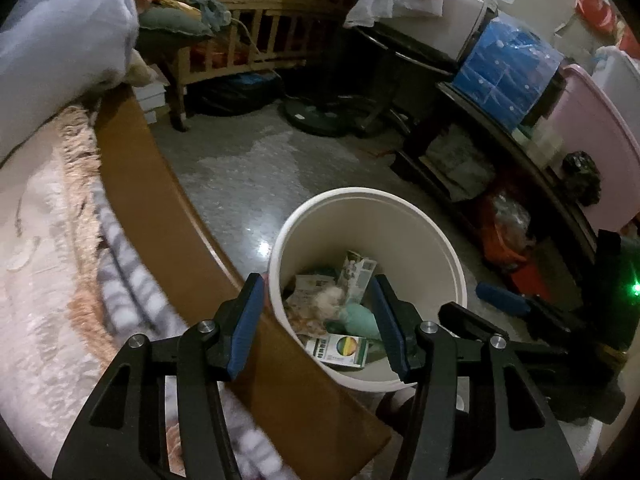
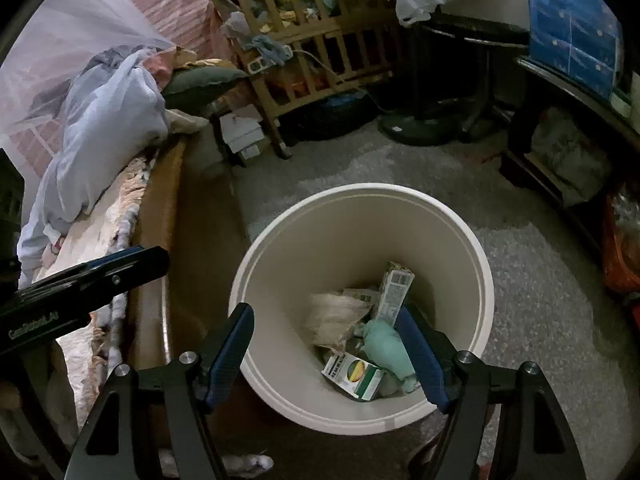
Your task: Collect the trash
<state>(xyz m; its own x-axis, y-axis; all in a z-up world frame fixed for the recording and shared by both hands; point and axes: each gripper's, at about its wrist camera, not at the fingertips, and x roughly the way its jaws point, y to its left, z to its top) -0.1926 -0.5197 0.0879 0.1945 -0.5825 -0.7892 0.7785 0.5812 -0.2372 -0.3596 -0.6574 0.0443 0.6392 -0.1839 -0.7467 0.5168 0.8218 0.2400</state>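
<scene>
Both grippers, left gripper (image 1: 318,316) and right gripper (image 2: 332,354), hang empty, jaws apart, over the round cream plastic bin (image 2: 486,280) of trash.

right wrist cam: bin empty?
No: the white bin already holds trash, including a green-and-white carton, a mint-green wad and a taller box.

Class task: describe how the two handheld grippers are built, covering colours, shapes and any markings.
Both the left gripper and right gripper have black angular linkage arms with triangular cut-outs, silver round pins and blue pads lining the fingers. White lettering marks the left one's side.
</scene>
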